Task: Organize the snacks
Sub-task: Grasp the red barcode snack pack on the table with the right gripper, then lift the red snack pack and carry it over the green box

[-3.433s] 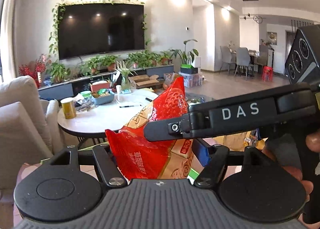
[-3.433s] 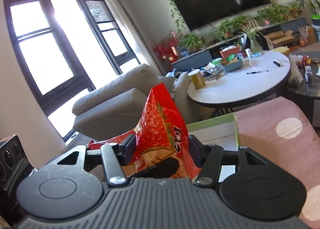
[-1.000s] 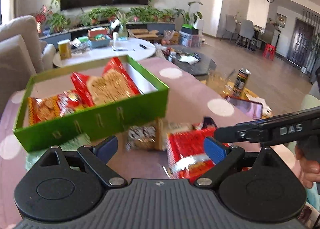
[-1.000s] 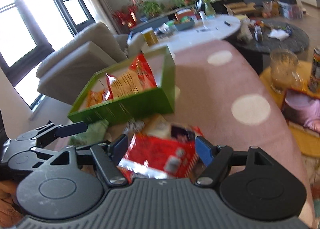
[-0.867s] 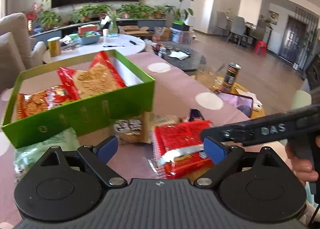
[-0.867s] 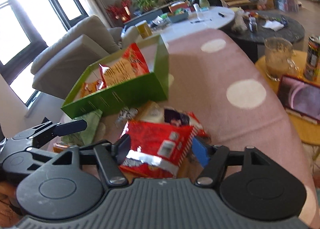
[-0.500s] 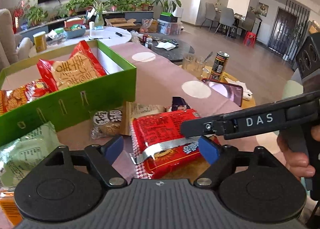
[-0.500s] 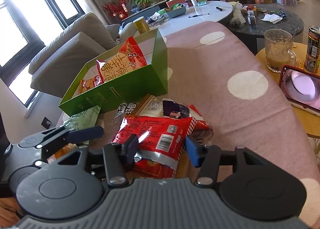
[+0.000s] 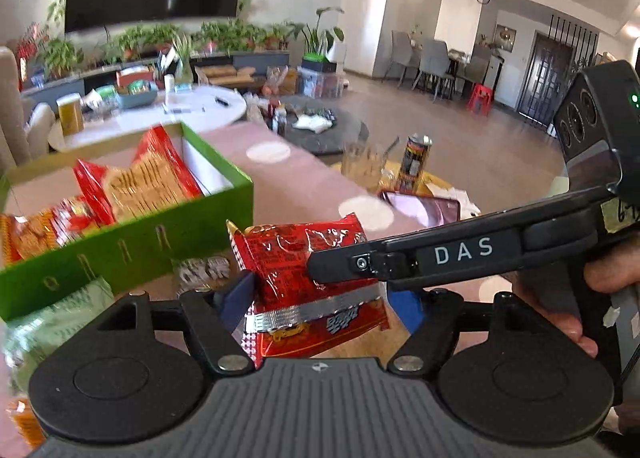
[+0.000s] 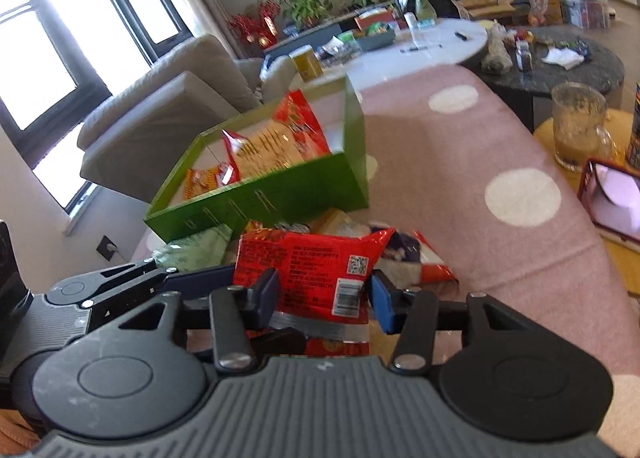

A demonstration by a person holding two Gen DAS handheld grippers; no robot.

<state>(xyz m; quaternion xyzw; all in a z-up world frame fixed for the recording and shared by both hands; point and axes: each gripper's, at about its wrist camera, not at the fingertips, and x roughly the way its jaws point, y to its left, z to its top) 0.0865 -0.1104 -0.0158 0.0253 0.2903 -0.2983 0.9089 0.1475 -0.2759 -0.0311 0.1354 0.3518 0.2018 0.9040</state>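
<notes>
In the left wrist view, the left gripper (image 9: pixel 320 298) closes its fingers around the red snack bag (image 9: pixel 308 278), just in front of the green box (image 9: pixel 120 254).

In the right wrist view, the right gripper (image 10: pixel 322 298) has its fingers at the bag's sides; I cannot tell if they pinch. The crinkly bag could slip and drop short of the box.

Left gripper (image 9: pixel 320 300): I have it angled downward, fingers (image 9: pixel 236 294) closing around a red packet, left finger touching its edge. Right gripper (image 10: pixel 322 296): angled downward, fingers (image 10: pixel 266 292) set on either side of the same packet. Right hand (image 9: pixel 576 298): wrapped around its gripper's handle, crossing the left camera's view.
</notes>
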